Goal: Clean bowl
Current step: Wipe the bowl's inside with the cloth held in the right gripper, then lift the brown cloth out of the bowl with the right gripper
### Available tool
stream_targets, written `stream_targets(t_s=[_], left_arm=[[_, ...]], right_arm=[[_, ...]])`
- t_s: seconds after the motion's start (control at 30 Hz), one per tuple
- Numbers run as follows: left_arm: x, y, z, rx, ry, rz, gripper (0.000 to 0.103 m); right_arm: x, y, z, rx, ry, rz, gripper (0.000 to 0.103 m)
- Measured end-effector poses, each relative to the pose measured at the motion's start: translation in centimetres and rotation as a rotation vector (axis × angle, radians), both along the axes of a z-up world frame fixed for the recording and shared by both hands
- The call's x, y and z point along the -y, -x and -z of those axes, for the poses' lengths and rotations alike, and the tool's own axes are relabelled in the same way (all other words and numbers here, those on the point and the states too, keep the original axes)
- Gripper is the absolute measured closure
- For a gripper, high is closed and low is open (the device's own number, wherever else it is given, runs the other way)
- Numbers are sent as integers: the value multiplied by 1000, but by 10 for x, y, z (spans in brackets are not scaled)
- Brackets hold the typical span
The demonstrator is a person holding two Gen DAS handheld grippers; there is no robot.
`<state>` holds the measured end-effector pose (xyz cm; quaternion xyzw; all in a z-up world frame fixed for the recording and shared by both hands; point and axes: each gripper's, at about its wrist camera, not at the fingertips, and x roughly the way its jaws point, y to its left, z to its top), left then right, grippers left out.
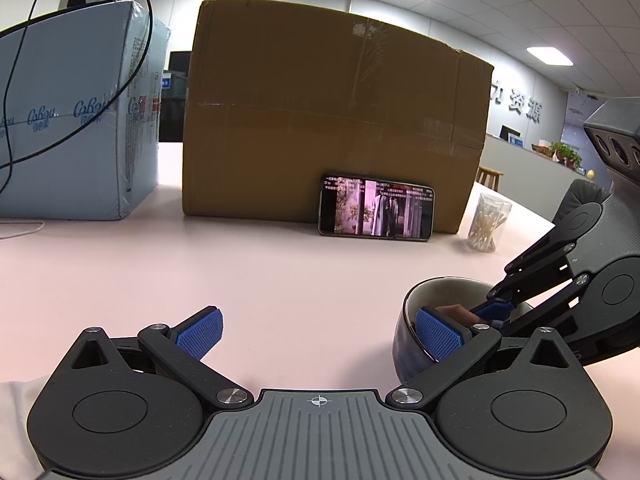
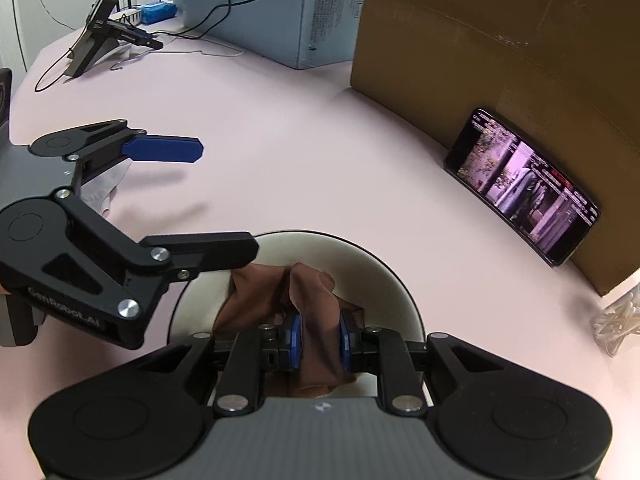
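Two grippers are working at the round bowl (image 2: pixel 384 276), dark outside and pale inside, sitting on the pink table (image 2: pixel 280 140) near me. I judge the wiping is under way, not finished; I cannot tell how clean the inside is. I am keeping my right gripper (image 2: pixel 319 338) clamped on the brown cloth (image 2: pixel 304 292), reaching into the bowl. My left gripper (image 1: pixel 320 328) is standing wide apart, gripping nothing, one finger (image 2: pixel 200 256) lying across the rim, whether touching I cannot tell.

Left gripper (image 1: pixel 318 330) gapes wide; right gripper (image 2: pixel 319 338) angles downward, nearly closed.
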<state>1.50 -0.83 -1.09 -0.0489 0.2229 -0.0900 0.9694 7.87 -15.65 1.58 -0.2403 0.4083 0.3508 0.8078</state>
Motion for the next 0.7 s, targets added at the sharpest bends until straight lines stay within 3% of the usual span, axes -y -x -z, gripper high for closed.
stream_targets(t_s=[0.37,0.7], left_arm=[[0,1,-1,0,-1,0,0],[0,0,-1,0,1,0,0]], right_arm=[[3,1,1,-37,-49,4,85],[16,1,2,19,-104,93,91]])
